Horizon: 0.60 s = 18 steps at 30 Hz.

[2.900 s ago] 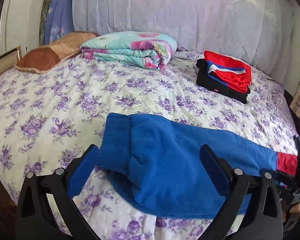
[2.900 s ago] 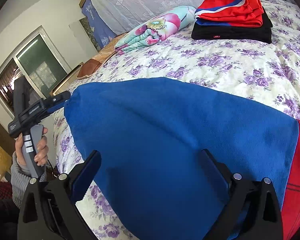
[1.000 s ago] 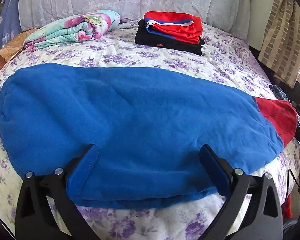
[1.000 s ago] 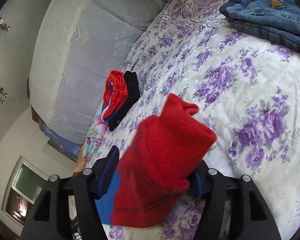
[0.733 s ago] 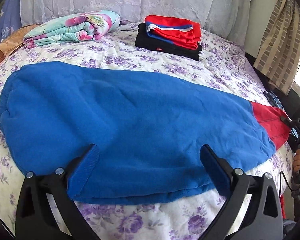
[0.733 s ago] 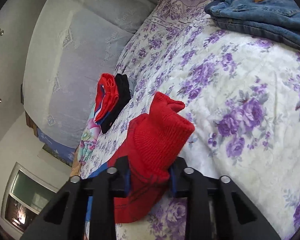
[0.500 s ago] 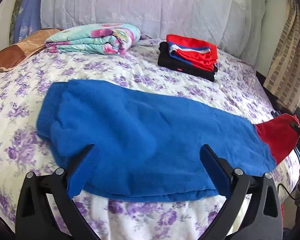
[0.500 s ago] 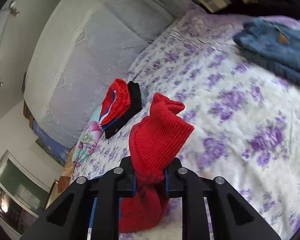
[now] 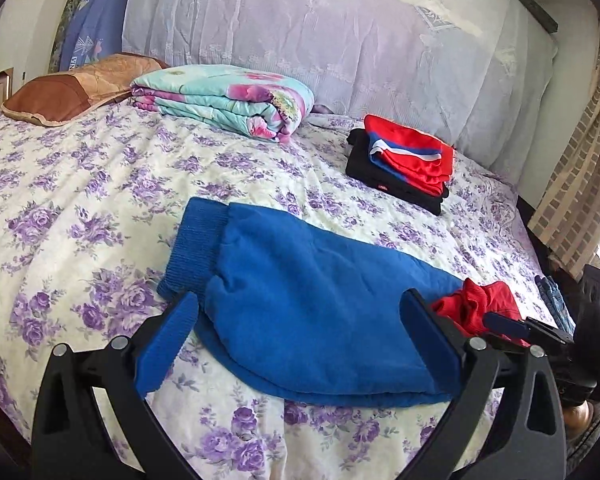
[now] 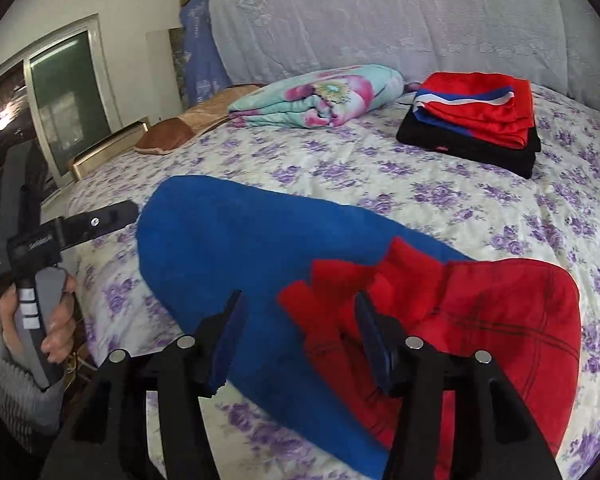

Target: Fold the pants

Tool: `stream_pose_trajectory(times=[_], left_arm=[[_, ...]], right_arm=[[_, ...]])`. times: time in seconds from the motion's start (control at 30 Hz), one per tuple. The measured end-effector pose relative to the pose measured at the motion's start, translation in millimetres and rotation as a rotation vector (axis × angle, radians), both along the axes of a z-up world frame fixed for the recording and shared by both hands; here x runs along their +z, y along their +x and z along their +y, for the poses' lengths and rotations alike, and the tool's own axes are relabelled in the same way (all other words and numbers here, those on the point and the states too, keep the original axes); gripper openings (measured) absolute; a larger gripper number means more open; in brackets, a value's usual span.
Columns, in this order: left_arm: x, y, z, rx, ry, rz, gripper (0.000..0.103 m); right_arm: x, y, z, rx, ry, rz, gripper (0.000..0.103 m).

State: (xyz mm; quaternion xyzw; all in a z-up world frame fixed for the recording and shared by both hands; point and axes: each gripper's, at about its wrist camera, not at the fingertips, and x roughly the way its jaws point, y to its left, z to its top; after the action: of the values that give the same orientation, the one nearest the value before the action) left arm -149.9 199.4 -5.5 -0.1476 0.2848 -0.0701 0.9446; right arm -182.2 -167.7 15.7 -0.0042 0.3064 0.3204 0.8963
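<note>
Blue fleece pants [image 9: 300, 312], one pair with red cuffs [image 10: 480, 312], are spread near the bed's [image 9: 80, 184] front edge. Behind them one folded quilt [image 9: 224, 100] and one clothes stack [image 9: 404, 164] are seen, bare bedspread between. Left hand-held gripper [image 9: 300, 344] is held wide, empty. Right hand-held gripper [image 10: 300, 344], jaws just reopened, is gaped over a cuff, unclamped.

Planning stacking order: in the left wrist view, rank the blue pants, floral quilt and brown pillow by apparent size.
1. blue pants, largest, though nearest the camera.
2. floral quilt.
3. brown pillow, partly behind the quilt, so unsure.
</note>
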Motion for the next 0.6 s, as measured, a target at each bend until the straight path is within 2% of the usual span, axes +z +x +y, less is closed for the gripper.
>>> stream_pose_trajectory(times=[0.1,0.17,0.23,0.3,0.37,0.4,0.47,0.6], left_arm=[[-0.8,-0.9,5.4,0.01,-0.02,-0.004,0.099],[-3.7,1.7,6.6,0.01,-0.027,0.006,0.099],[-6.9,4.3,5.4,0.013,-0.028,0.018,0.099],[-9.0,6.0,2.8,0.007,-0.028,0.027,0.099],[-9.7,6.4,-1.0,0.006,-0.017,0.031,0.099],[-9.9,6.8,-2.5,0.005,-0.012,0.033,0.099],[-10.3,7.4,-4.0,0.005,-0.003,0.038,0.099],[-8.7,7.9,3.2,0.022,-0.007,0.037,0.099]], right_arm=[[21.2,2.7,-46.8,-0.15,0.068,-0.027,0.055],[27.8,12.0,-75.1,-0.27,0.059,-0.043,0.055],[24.6,22.9,-88.0,-0.327,0.056,-0.028,0.055],[16.1,29.4,-83.1,-0.327,0.048,-0.007,0.055],[0.2,36.8,-60.5,-0.294,-0.009,0.019,0.057],[-13.4,42.6,-44.1,-0.261,-0.073,0.047,0.06],[-46.0,51.9,-15.8,-0.2,-0.21,0.099,0.074],[-33.8,54.6,-29.7,-0.184,-0.126,0.147,0.073]])
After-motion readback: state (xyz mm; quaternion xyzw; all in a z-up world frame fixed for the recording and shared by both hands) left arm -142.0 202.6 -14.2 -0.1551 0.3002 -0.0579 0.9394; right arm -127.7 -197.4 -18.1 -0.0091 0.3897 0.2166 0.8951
